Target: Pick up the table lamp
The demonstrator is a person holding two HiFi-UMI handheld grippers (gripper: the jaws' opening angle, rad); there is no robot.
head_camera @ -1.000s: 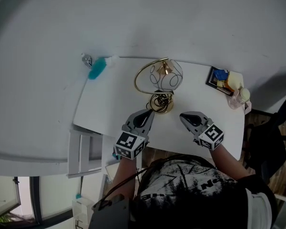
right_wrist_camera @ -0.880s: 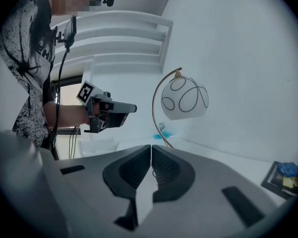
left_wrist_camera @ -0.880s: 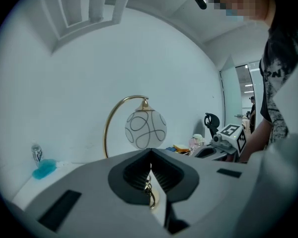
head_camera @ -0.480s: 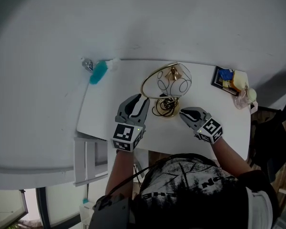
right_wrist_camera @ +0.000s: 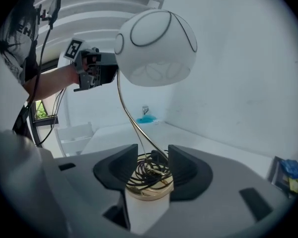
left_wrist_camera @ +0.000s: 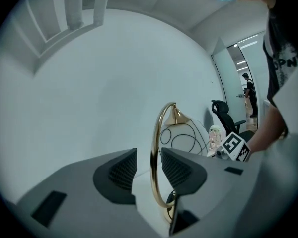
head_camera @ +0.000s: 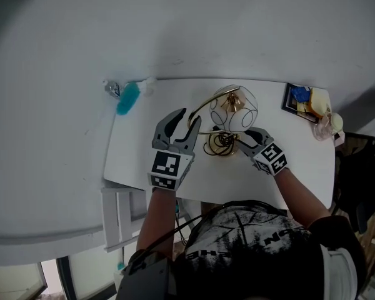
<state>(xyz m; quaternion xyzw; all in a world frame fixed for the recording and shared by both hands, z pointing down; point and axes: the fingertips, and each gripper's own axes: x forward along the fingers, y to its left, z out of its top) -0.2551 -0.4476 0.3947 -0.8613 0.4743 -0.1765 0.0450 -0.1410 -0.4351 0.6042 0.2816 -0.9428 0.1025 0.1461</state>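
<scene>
The table lamp stands on the white table (head_camera: 134,161): a white globe shade (head_camera: 239,108) with black line drawing, a brass hoop (left_wrist_camera: 154,152) and a round brass base (right_wrist_camera: 148,185) with black cable coiled on it. My left gripper (head_camera: 187,119) has just been opening. In the left gripper view its jaws (left_wrist_camera: 148,157) straddle the hoop with a gap on each side. My right gripper (head_camera: 240,139) has just been opening too. Its jaws (right_wrist_camera: 152,162) stand either side of the base without pressing it.
A teal object (head_camera: 127,97) lies at the table's far left corner. Blue and yellow items (head_camera: 300,99) and a pale ornament (head_camera: 330,125) sit at the far right. A white rack (head_camera: 119,214) stands left of the table. A wall runs behind.
Both grippers moved in from the near edge to the lamp, the left to the hoop, the right down to the base. Both pairs of jaws went from shut to open.
</scene>
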